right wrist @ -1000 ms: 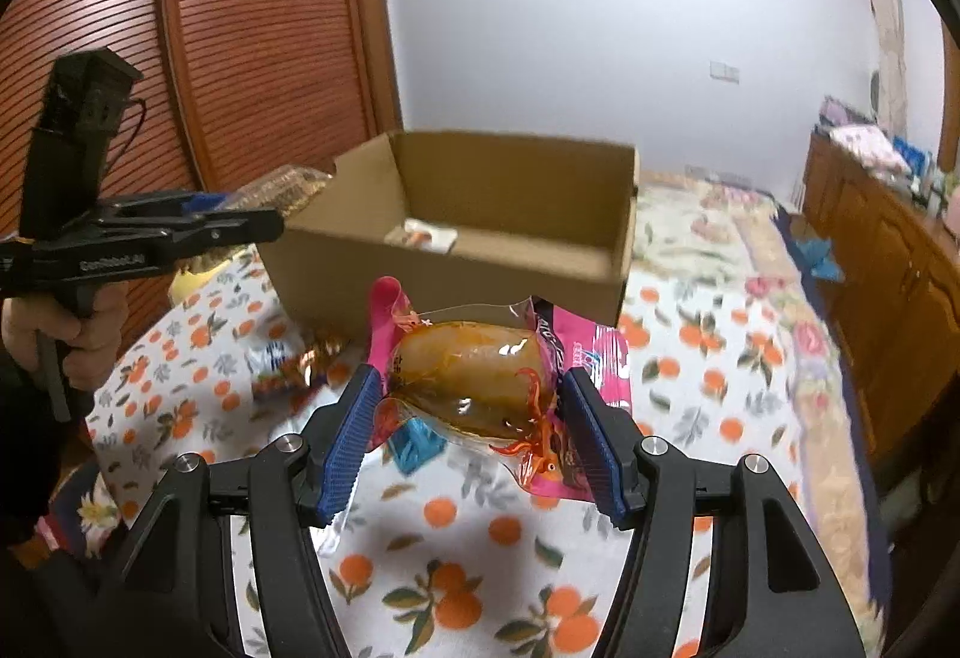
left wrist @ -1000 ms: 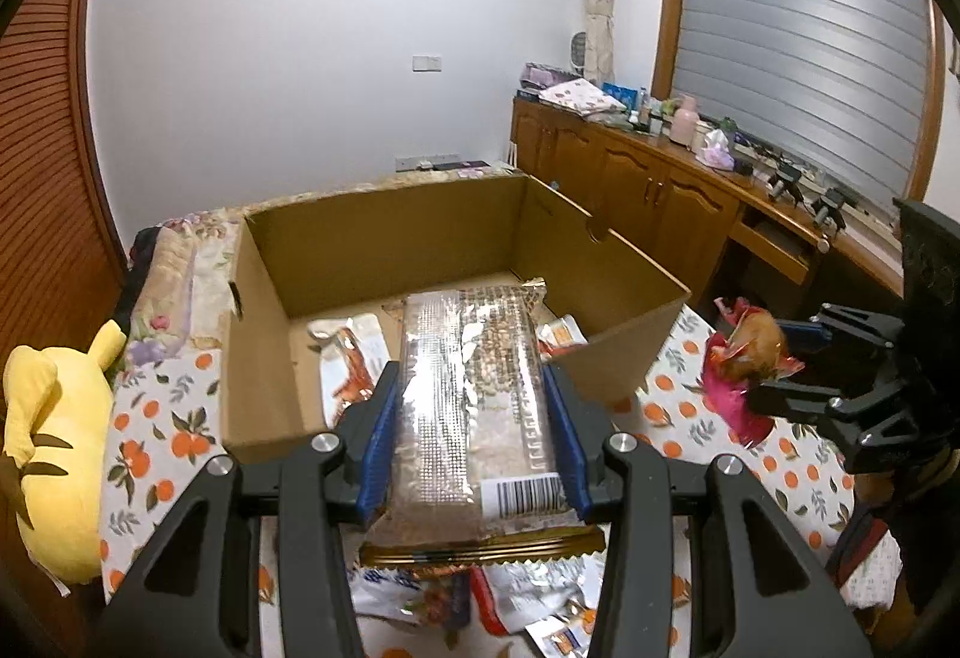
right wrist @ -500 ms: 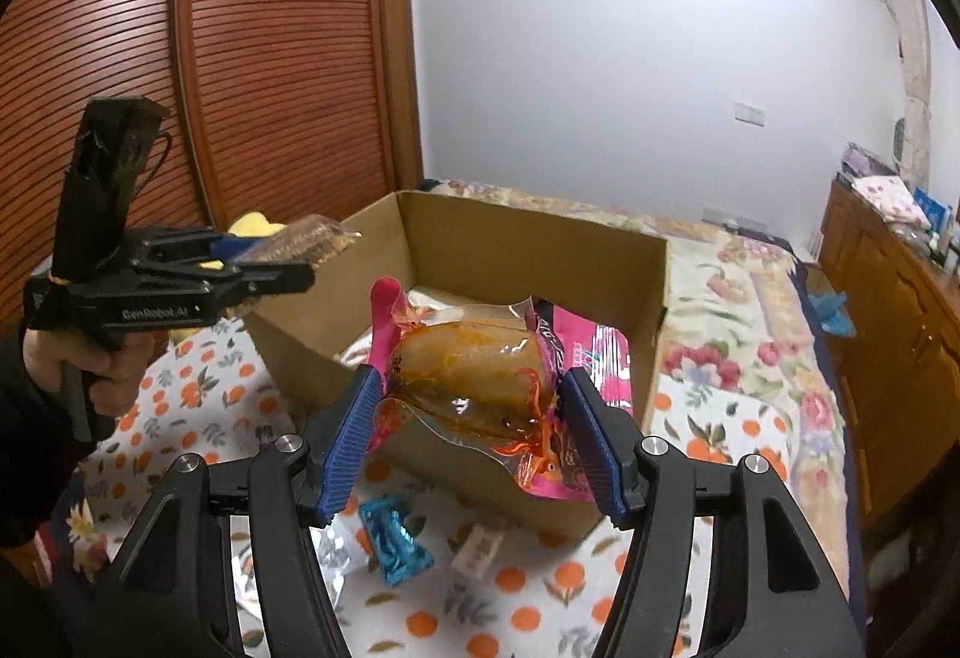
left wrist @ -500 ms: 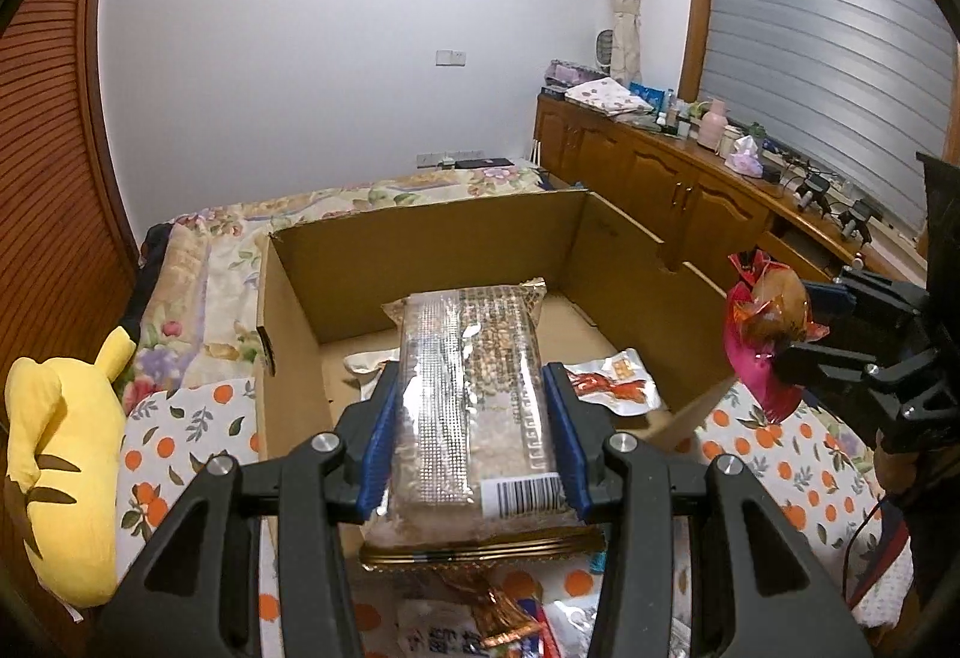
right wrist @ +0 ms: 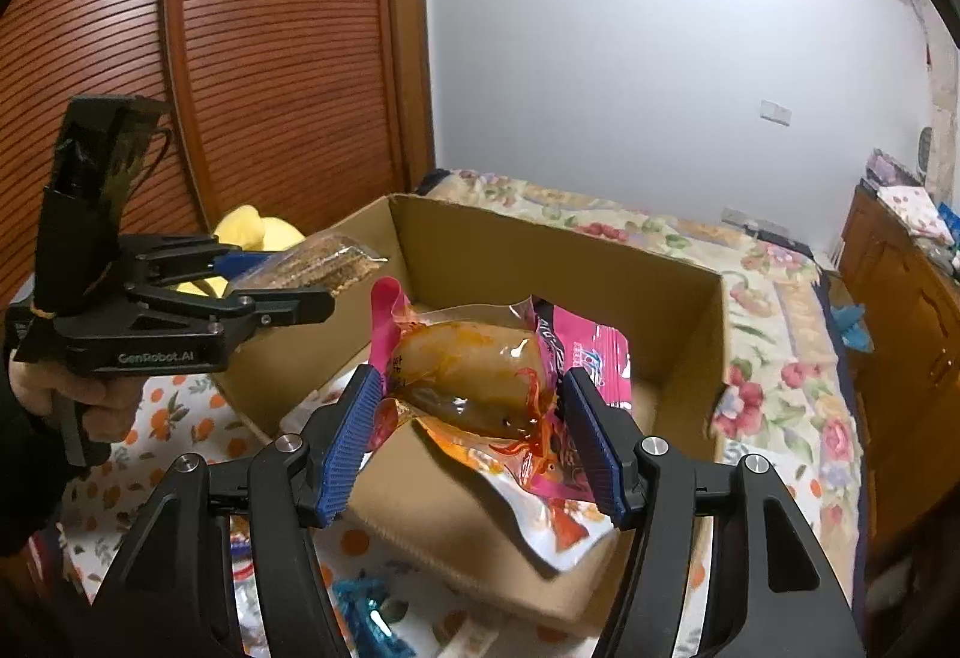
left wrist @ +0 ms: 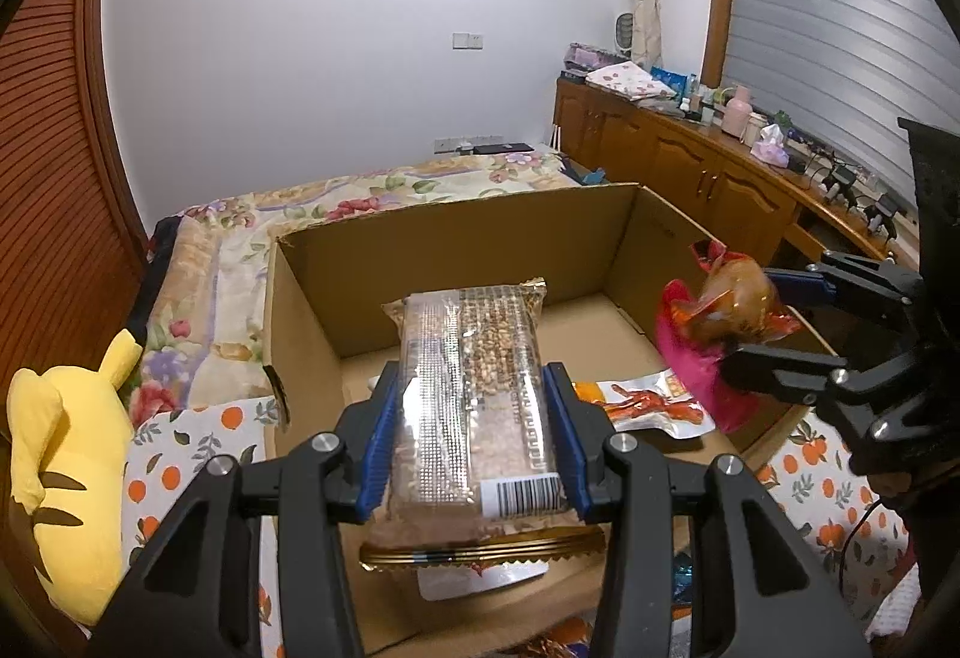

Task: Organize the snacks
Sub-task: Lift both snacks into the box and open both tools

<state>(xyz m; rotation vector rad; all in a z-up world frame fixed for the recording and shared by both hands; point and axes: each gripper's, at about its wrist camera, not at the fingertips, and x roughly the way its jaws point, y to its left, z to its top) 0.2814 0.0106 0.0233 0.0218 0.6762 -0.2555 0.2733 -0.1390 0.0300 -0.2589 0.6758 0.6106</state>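
Note:
My left gripper (left wrist: 471, 406) is shut on a long clear pack of grain bars (left wrist: 474, 394), held over the near wall of an open cardboard box (left wrist: 456, 244). My right gripper (right wrist: 474, 406) is shut on a pink and clear pouch with a brown, sauce-coated piece inside (right wrist: 480, 376), hanging over the box (right wrist: 564, 262). In the left wrist view that pouch (left wrist: 720, 310) and right gripper (left wrist: 774, 322) sit above the box's right wall. The right wrist view shows the left gripper (right wrist: 300, 292) with the bar pack (right wrist: 324, 262) at the box's left rim. A red-printed snack pack (left wrist: 648, 403) lies on the box floor.
The box stands on an orange-print cloth (left wrist: 180, 454) over a bed with a floral quilt (right wrist: 774, 310). A yellow plush toy (left wrist: 66, 478) lies left of the box. Loose wrapped snacks (right wrist: 366, 610) lie on the cloth in front. Wooden cabinets (left wrist: 690, 166) line the right wall.
Both grippers have moved forward with their packs, from in front of and beside the box to over its opening. Neither grip has changed.

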